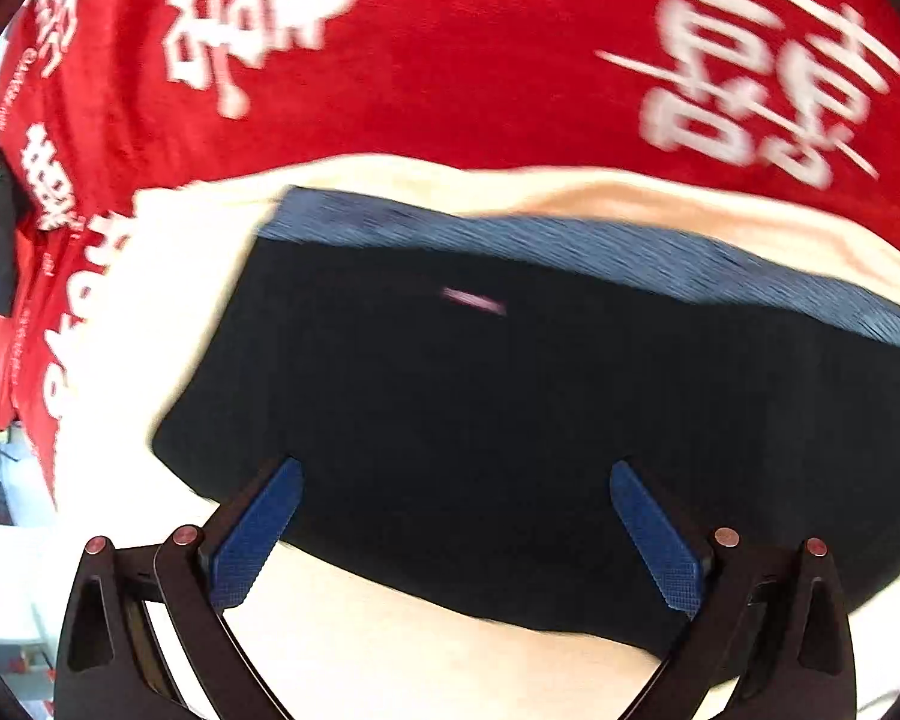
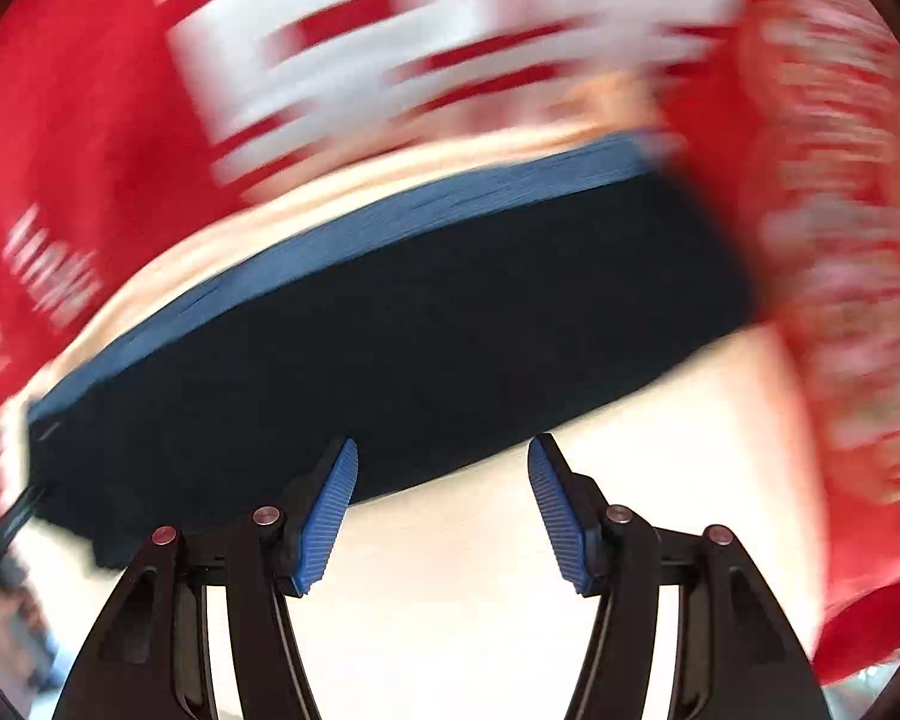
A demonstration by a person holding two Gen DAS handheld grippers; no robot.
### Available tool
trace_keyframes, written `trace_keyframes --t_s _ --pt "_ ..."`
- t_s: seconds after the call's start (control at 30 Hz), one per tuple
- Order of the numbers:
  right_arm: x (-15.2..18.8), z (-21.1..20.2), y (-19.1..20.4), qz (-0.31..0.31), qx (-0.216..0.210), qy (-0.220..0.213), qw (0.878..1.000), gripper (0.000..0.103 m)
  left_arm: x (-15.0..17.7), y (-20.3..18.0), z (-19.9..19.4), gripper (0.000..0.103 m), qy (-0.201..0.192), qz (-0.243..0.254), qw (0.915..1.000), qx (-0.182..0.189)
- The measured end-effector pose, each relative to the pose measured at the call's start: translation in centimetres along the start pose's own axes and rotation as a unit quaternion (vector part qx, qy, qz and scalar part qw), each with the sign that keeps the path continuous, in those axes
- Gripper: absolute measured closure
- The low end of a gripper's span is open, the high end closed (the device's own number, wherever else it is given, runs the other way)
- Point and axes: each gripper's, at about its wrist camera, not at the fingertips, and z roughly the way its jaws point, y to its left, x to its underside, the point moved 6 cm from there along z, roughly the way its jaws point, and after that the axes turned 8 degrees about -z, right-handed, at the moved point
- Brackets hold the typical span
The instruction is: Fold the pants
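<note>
Dark navy pants [image 1: 510, 420], folded into a compact rectangle with a lighter blue waistband [image 1: 570, 246] along the far edge, lay flat on a cream-coloured counter [image 1: 390, 648]. Beyond them spread a red cloth [image 1: 480, 60] printed with white characters. The left gripper [image 1: 456, 534] was released, its blue-padded fingers spread wide over the near edge of the pants, holding nothing. The right gripper [image 2: 444, 510] was also released, empty, at the near edge of the pants [image 2: 390, 348]; that view was heavily blurred
</note>
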Motion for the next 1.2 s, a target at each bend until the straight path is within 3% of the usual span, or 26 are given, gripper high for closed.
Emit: trace_keyframes --t_s 0.1,0.23,0.37,0.47,0.57,0.77,0.8,0.83,0.87,0.97,1.1,1.2 --pt "-1.4 3.1 9.1 -0.061 -0.083 0.016 0.995 0.040 -2.2 3.2 0.2 0.000 -0.027 -0.006 0.9994 -0.019" --pt "-2.9 4.6 23.0 -0.175 -0.168 0.028 0.970 0.040 -3.7 6.4 1.8 0.000 -0.027 -0.026 0.9990 -0.023" --pt "-7.4 8.5 34.1 -0.267 -0.223 0.038 0.937 0.040 -2.1 7.4 6.3 0.000 0.015 -0.025 0.9995 -0.008" --pt "-9.9 12.3 39.9 -0.281 -0.250 0.063 0.924 0.040 -1.2 8.7 6.5 0.000 -0.002 -0.059 0.9976 0.037" --pt "-10.1 15.0 44.9 -0.316 -0.242 0.081 0.914 0.040 -0.9 8.8 6.3 0.000 -0.016 -0.061 0.9971 0.043" --pt "-7.5 21.9 50.5 -0.436 -0.157 0.123 0.878 0.042 -1.2 9.1 6.5 0.000 -0.043 -0.061 0.9950 0.066" --pt "-7.0 22.8 50.7 -0.431 -0.158 0.145 0.877 0.049 -1.2 9.0 6.5 0.000 -0.046 -0.060 0.9949 0.067" --pt "-6.8 22.9 51.0 -0.415 -0.177 0.161 0.878 0.072 -1.2 9.0 6.4 0.000 -0.047 -0.060 0.9948 0.067" --pt "-7.0 22.5 51.4 -0.413 -0.174 0.155 0.880 0.081 -1.1 8.9 6.3 0.000 -0.047 -0.062 0.9946 0.068" --pt "-7.6 21.4 53.0 -0.436 -0.168 0.130 0.875 0.096 -1.0 8.8 6.1 0.000 -0.052 -0.062 0.9942 0.071" --pt "-8.8 23.4 53.6 -0.373 -0.161 0.129 0.904 0.090 -1.2 8.8 6.3 0.000 -0.047 -0.054 0.9946 0.075" --pt "-8.1 20.7 52.7 -0.405 -0.157 0.089 0.896 0.082 -1.6 9.3 5.5 0.000 -0.032 -0.054 0.9961 0.061"
